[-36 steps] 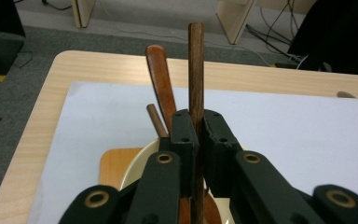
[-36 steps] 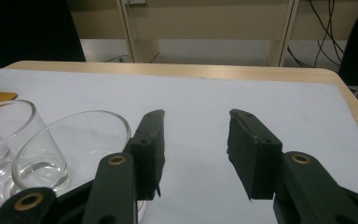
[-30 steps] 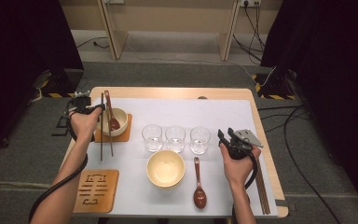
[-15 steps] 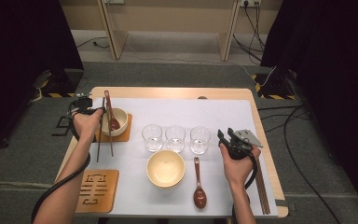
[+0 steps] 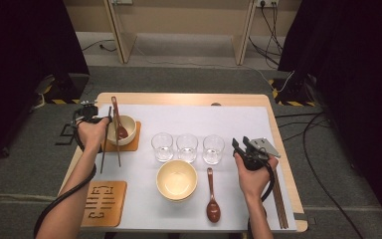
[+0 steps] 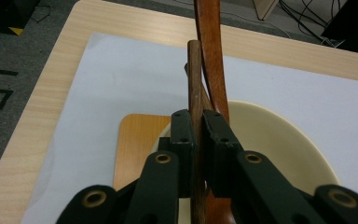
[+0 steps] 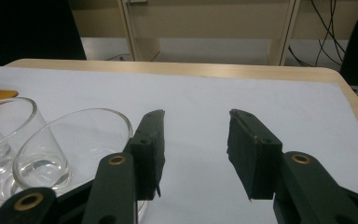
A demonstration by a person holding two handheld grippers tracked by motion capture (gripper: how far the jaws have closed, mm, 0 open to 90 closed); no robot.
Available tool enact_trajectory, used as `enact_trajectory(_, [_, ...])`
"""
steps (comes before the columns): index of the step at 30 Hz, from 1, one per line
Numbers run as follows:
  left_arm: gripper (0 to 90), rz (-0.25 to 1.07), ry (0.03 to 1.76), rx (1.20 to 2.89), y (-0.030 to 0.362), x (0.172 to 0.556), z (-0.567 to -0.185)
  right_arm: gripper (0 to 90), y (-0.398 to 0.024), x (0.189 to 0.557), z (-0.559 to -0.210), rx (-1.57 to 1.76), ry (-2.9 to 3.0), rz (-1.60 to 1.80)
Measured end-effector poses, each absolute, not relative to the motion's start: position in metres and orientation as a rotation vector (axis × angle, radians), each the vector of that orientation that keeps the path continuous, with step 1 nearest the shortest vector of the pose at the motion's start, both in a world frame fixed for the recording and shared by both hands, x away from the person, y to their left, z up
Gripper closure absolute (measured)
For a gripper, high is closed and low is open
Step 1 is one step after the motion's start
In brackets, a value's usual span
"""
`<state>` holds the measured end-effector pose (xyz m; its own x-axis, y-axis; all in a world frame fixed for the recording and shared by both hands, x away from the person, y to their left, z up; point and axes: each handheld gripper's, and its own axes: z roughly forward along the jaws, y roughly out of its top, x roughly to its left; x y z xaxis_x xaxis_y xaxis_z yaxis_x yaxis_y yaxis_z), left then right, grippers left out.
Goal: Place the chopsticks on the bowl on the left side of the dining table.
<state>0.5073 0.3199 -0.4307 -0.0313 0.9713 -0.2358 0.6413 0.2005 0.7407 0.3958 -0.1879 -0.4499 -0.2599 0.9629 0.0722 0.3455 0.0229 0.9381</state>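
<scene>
My left gripper [image 5: 104, 124] is shut on a dark wooden chopstick [image 6: 195, 84] beside a small cream bowl [image 5: 128, 123]. That bowl sits on an orange coaster [image 5: 135, 144] and holds a brown spoon [image 5: 121, 131]. In the left gripper view its jaws [image 6: 195, 116] clamp the stick, with the spoon handle [image 6: 212, 56] just behind and the bowl [image 6: 279, 149] below. The chopsticks [image 5: 102, 155] reach back along the hand. My right gripper [image 5: 239, 144] stands open and empty at the right of three glasses; its jaws [image 7: 196, 114] hover over white paper.
Three clear glasses [image 5: 187, 147] stand in a row mid-table; the nearest glass [image 7: 70, 149] is by the right gripper's left jaw. A larger cream bowl [image 5: 177, 180], a second spoon [image 5: 212, 199], a patterned coaster [image 5: 104, 203] and another pair of chopsticks [image 5: 278, 199] lie near the front.
My left hand has edged slightly right toward the small bowl, chopstick still clamped. The right hand has not moved.
</scene>
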Motion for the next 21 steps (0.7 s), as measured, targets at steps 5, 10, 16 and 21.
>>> enact_trajectory(5, [82.4, 0.57, 1.755, 1.522, 0.3197, 0.5073, -0.4327, 56.6, -0.1878, 0.3961, -0.45, 1.344, 1.67, 1.241])
enact_trajectory(10, [82.1, 0.558, 1.767, 1.517, 0.3206, 0.5079, -0.4345, 56.6, -0.188, 0.3961, -0.4498, 1.348, 1.667, 1.244])
enact_trajectory(16, [82.2, 0.55, 1.776, 1.517, 0.3216, 0.5081, -0.4366, 56.6, -0.1878, 0.3962, -0.4499, 1.345, 1.669, 1.245])
enact_trajectory(21, [81.6, 0.554, 1.772, 1.52, 0.3218, 0.5084, -0.436, 56.6, -0.1871, 0.3967, -0.4503, 1.344, 1.673, 1.241])
